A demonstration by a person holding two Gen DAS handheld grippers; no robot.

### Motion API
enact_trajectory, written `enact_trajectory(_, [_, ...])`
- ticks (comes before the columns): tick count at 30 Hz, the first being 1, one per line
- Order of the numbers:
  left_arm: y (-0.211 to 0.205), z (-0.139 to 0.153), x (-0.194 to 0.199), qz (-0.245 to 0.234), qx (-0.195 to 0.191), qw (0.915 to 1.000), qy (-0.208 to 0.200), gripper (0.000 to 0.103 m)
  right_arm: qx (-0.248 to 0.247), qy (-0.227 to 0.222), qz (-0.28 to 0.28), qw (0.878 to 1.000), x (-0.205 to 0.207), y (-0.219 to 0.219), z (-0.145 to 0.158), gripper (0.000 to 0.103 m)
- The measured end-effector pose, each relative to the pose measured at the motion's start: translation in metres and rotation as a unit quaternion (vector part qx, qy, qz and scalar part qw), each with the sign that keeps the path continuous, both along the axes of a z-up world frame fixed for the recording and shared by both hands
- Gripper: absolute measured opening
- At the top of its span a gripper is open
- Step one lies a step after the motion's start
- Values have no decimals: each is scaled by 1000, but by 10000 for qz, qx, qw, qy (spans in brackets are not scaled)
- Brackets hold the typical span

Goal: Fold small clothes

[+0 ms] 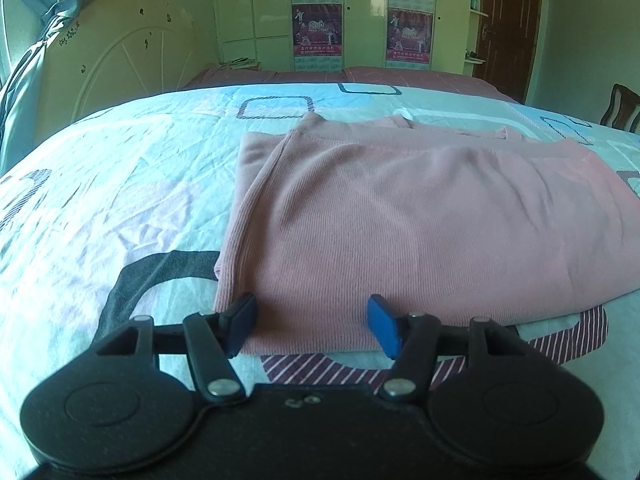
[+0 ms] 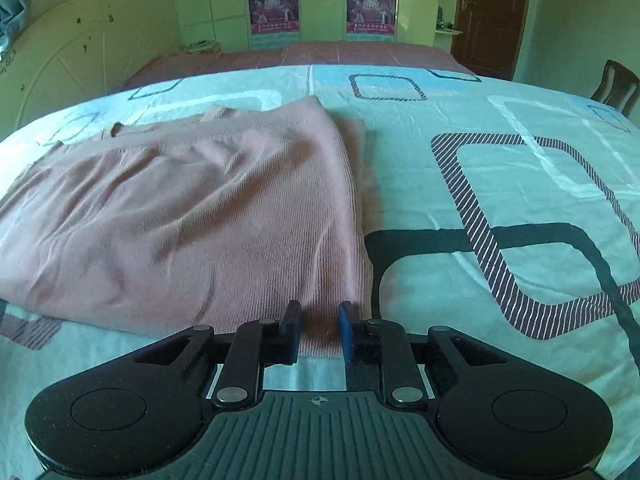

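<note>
Nearest the lens in the left wrist view is the left gripper (image 1: 312, 330), its blue-padded jaws standing wide apart at the near hem of a pink ribbed top (image 1: 400, 232), with the cloth's edge lying between them and neither pad pressing on it. In the right wrist view the right gripper (image 2: 320, 330) sits at the near right corner of the same pink ribbed top (image 2: 180, 220); its jaws are drawn in narrow with a strip of the hem between the pads, but whether they actually pinch the fabric cannot be told, since a gap shows between them. The garment lies partly folded and flat on a bedspread (image 1: 120, 200) printed with pale blue, white and striped rounded squares, its layers stacked so that a lower edge shows beyond the upper one on the far side. Past the bedspread a reddish-pink sheet (image 2: 320, 54) covers the far part of the bed. A white curved headboard (image 1: 132, 52) stands at the left, a cream wardrobe with posters (image 1: 318, 12) against the back wall, a brown door (image 1: 508, 20) to the right, and a wooden chair (image 2: 616, 84) by the bed's right edge.
</note>
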State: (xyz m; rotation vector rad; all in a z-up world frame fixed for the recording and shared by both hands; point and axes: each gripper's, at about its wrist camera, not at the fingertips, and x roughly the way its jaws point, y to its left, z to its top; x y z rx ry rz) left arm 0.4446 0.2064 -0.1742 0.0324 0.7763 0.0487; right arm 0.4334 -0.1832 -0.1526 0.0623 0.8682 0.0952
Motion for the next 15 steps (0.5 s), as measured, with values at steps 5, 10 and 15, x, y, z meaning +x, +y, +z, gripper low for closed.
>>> enact_trajectory(5, [2, -1, 1, -2, -59, 10000, 11, 61, 88, 129, -56, 9999, 2, -4, -11, 20])
enact_trajectory(10, [8, 11, -6, 162, -222, 9996, 8, 61, 60, 155, -14, 9999, 4, -4, -9, 20])
enact_trajectory(15, [43, 14, -39, 1035, -1924, 9758, -12, 53, 296, -213, 101, 9993, -6, 7, 14, 20])
